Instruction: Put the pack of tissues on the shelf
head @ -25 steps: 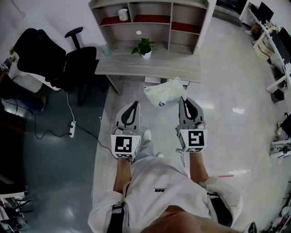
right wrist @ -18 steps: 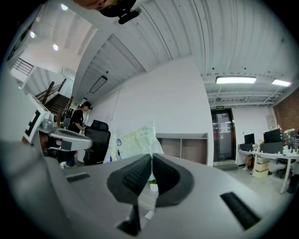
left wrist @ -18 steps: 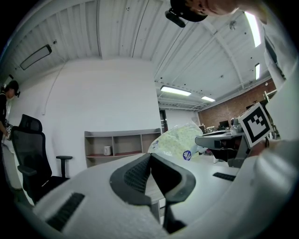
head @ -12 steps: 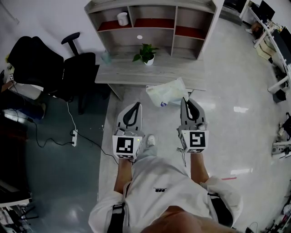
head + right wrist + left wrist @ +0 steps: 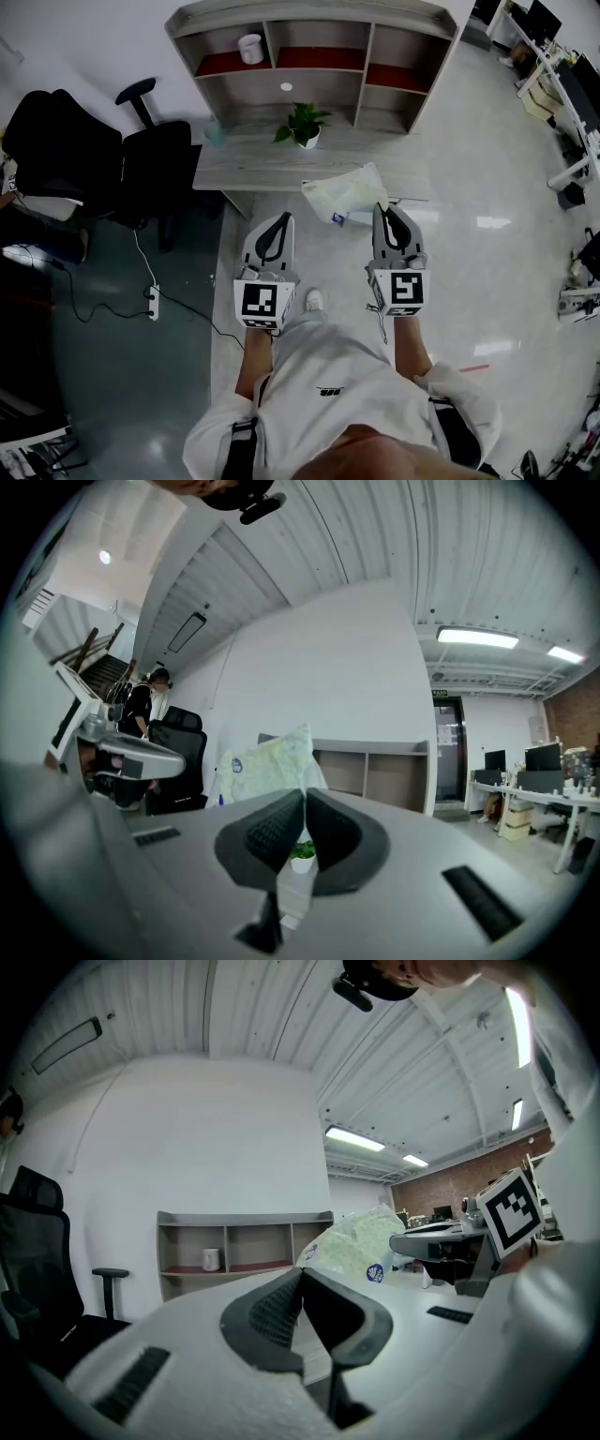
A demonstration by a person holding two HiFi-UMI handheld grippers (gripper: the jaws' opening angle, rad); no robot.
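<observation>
Nearest, a person in a white shirt (image 5: pixel 323 375) stands on a glossy floor and holds both tools level, side by side, pointing at the furniture ahead. Each tool carries a marker cube at its rear.

Left gripper (image 5: pixel 279 217): jaws pressed together with nothing between them, as its own view confirms (image 5: pixel 302 1271). It hangs apart from the load.

Right gripper (image 5: pixel 386 208): jaws clenched on an edge of the pack of tissues (image 5: pixel 345 192). In the right gripper view (image 5: pixel 305 794) the pale green-white pack (image 5: pixel 272 761) rises up and to the left from the closed tips. In the left gripper view the same pack (image 5: pixel 361 1241) shows to the right, with a small blue emblem on its wrapper. The pack hangs in the air off the right gripper's tip, toward the left gripper, at the near edge of the desk and not on the shelf.

Beyond lies a grey wooden desk (image 5: pixel 272 164) bearing a potted plant (image 5: pixel 303 124) in a white pot. To the desk's left stands a black office chair (image 5: pixel 150 155), with a power strip (image 5: pixel 153 302) on the darker floor nearer the viewer.

Farthest, against the white wall, the shelf (image 5: pixel 309 47) has open compartments with red boards; a white cup (image 5: pixel 250 49) sits in the upper left one.
</observation>
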